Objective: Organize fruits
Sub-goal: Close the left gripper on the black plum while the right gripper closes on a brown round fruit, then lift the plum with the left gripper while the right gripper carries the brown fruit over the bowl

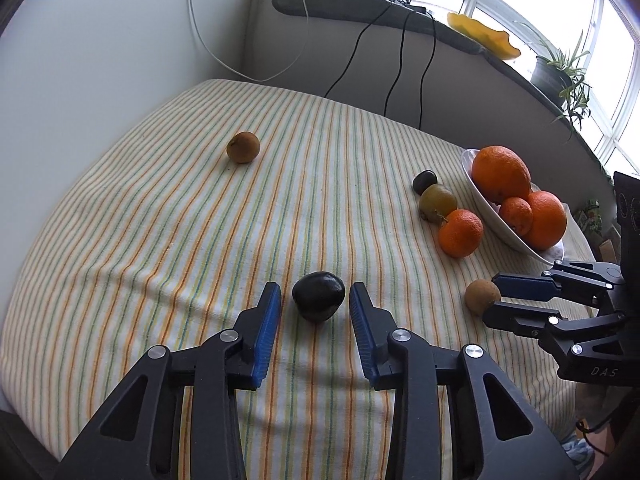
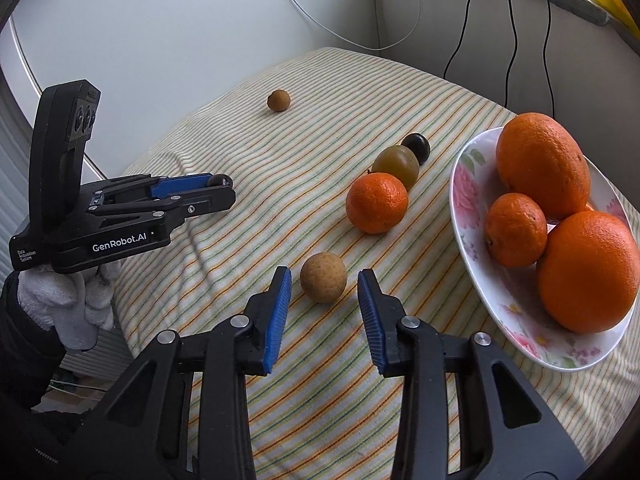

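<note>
Small dark fruit (image 1: 319,297) on the striped cloth (image 1: 160,220), near the front edge, squarely between the blue pads of the left gripper (image 1: 315,300). Smooth, glossy skin, probably slippery; likely light and firm enough for a modest squeeze, though ripeness cannot be judged from here. Best taken across the widest part, pads level with its middle, so as not to squirt it forward.

Round tan fruit (image 2: 323,283) also on the cloth, between the pads of the right gripper (image 2: 325,292), close to the flowered plate (image 2: 472,216). Matte, speckled, rough-looking skin; should hold better than the dark one. Same hold: across the equator, gently.

Left gripper: jaws spread wide, a gap on either side of the dark fruit, nothing touching. Tilted down toward the table, held from below by a white-gloved hand (image 2: 68,300).

Right gripper: likewise open, pads just clear of the tan fruit on both sides, angled down and forward.

On the plate: two big oranges and a smaller one. Beside it in a row: a mandarin (image 2: 377,202), a greenish fruit (image 2: 396,164), another dark one (image 2: 416,147). A second tan fruit (image 2: 279,100) well apart at the far side.
</note>
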`<state>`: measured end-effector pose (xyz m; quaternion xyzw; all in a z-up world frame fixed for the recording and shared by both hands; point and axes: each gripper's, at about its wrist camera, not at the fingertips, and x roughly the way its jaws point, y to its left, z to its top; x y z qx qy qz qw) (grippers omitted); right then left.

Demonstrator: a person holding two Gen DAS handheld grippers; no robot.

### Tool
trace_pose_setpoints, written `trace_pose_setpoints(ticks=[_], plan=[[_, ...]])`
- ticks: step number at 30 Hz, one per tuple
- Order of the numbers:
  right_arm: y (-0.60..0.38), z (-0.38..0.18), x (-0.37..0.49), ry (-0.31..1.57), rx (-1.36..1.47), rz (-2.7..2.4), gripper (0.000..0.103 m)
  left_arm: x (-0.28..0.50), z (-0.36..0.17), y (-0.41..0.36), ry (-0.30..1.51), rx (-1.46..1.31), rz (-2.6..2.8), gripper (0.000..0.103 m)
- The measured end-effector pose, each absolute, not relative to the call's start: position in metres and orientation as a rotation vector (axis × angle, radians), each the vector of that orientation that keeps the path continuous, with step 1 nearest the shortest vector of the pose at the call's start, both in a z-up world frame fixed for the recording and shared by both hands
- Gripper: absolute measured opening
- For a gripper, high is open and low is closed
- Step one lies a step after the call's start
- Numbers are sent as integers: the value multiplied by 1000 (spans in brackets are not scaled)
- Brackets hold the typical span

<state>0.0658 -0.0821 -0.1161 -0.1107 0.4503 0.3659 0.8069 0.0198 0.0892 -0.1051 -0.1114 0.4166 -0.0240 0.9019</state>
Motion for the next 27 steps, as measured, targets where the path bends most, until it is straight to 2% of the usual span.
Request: trace_pose_setpoints(ticks=[5,8,27], plan=[[-78,-121,69,975,-243,785,27,22,-105,90,861,-239,-54,27],[-75,-121,69,969,-252,784,26,22,-106,90,860,-249,-60,24],[-112,-96,56,915,-176,766,26,23,-92,75,836,-270,-99,24]])
